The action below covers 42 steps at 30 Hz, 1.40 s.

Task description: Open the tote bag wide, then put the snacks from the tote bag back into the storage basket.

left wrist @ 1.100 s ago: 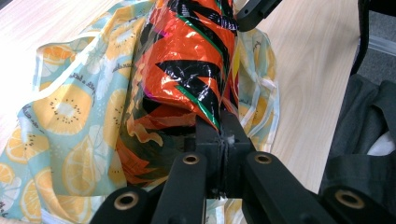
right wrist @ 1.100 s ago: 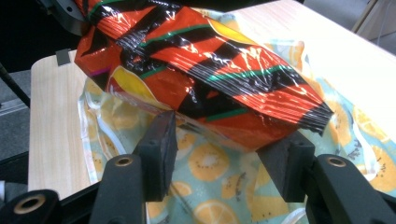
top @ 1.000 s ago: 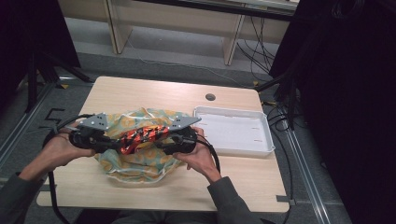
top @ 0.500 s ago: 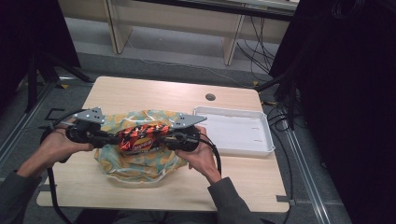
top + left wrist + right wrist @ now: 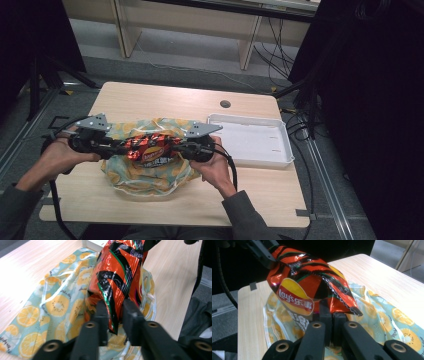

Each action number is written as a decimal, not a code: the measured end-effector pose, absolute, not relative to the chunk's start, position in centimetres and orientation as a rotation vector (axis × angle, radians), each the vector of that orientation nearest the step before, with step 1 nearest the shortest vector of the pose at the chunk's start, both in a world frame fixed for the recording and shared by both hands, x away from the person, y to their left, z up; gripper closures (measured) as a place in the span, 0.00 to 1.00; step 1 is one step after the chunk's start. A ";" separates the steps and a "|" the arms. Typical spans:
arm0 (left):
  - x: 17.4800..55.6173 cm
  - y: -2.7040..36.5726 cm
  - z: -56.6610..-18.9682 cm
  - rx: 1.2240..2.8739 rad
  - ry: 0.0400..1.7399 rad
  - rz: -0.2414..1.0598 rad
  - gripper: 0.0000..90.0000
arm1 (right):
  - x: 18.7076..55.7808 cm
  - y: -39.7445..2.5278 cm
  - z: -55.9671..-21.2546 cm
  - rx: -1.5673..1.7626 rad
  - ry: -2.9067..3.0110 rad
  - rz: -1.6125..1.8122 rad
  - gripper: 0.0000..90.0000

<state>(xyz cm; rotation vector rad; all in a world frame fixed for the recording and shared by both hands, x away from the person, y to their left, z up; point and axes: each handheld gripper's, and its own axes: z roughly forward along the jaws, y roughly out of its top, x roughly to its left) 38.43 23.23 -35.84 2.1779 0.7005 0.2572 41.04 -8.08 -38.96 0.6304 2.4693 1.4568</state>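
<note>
1. Your left gripper [image 5: 118, 147] pinches one crimped end of the Lay's crisp packet [image 5: 151, 149], jaws closed on the foil
2. Your right gripper [image 5: 176, 148] clamps the opposite end, jaws nearly together
3. The packet hangs stretched between both grippers, above the orange-slice patterned bag [image 5: 145, 175] lying on the wooden table [image 5: 165, 97]
4. A white tray [image 5: 250, 142] sits just beside the bag, by your right gripper

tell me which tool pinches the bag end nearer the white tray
The right tool: it grips the chip bag end beside the white tray; the left tool holds the far end.
</note>
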 end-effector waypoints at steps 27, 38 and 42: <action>35.7 27.1 -44.0 2.145 1.012 0.450 0.29 | 40.7 -6.5 -35.9 0.600 2.479 1.506 1.00; 35.9 27.7 -45.0 2.115 1.059 0.472 0.29 | 40.1 -5.1 -31.1 0.502 2.501 1.614 1.00; 36.0 28.4 -44.6 2.216 1.026 0.464 0.29 | 39.8 -5.4 -29.2 0.479 2.473 1.648 1.00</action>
